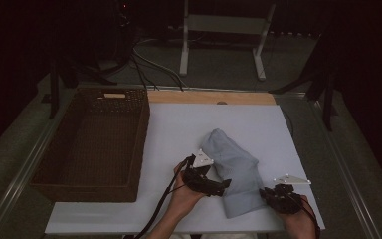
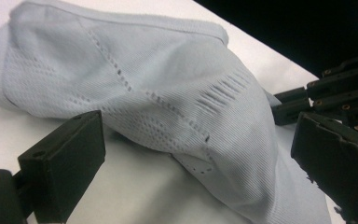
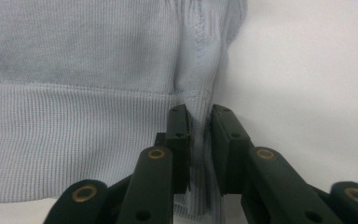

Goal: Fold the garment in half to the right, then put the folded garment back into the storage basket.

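A pale blue knitted sock (image 1: 231, 169) lies on the white board (image 1: 174, 124), toe end toward the back and cuff toward the near edge. My left gripper (image 1: 219, 178) is at the sock's left side, open. In the left gripper view its jaws (image 2: 200, 158) stand wide apart around the sock's (image 2: 158, 79) bulging middle without pressing on it. My right gripper (image 1: 267, 193) is at the cuff's right corner. In the right gripper view it (image 3: 199, 135) is shut on a pinched fold of the ribbed cuff (image 3: 74, 140). The right gripper (image 2: 335, 93) also appears at the right of the left gripper view.
A dark woven basket (image 1: 144, 129) stands on the left, touching the board's left edge. A wooden strip (image 1: 209, 97) runs along the board's far edge. Behind the table are cables and a white frame's legs (image 1: 258, 55). Bare board lies beyond the sock.
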### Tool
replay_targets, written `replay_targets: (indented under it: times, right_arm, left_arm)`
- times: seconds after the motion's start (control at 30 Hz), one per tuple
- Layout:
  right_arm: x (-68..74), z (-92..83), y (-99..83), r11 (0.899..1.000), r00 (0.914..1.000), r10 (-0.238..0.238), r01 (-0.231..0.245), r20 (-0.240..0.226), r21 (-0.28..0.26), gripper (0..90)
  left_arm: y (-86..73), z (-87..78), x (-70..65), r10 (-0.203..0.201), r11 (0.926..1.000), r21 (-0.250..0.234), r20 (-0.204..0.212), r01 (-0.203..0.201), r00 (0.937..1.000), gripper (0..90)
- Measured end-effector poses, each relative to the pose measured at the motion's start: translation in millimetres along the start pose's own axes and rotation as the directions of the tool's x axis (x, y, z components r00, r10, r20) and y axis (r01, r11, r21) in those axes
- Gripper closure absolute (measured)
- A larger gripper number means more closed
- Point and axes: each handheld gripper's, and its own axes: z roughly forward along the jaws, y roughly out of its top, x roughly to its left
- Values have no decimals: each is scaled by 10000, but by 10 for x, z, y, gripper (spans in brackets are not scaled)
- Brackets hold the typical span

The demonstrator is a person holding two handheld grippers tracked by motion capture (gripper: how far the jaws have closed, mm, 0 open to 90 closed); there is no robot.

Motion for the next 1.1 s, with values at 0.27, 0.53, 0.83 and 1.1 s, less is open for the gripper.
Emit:
replay_targets:
  times: [0.27,0.53,0.83,1.1]
  right_arm:
    - [-3,1,-4,10000,10000,-3,3,-13,-20,784]
    - [-1,4,-12,9999,10000,96,-97,-23,-62,781]
    - [-3,6,-19,9999,9999,146,-147,-52,-90,776]
    - [8,8,-26,9999,9999,86,-85,60,-140,766]
  left_arm:
    - [57,-38,88,-88,9996,-262,6,88,10000,47]
    - [148,-75,209,38,9987,-503,4,-38,10000,47]
    - [192,-43,290,453,9953,-836,-435,-489,9980,46]
    - [208,-7,343,585,9941,-886,-406,-619,9975,47]
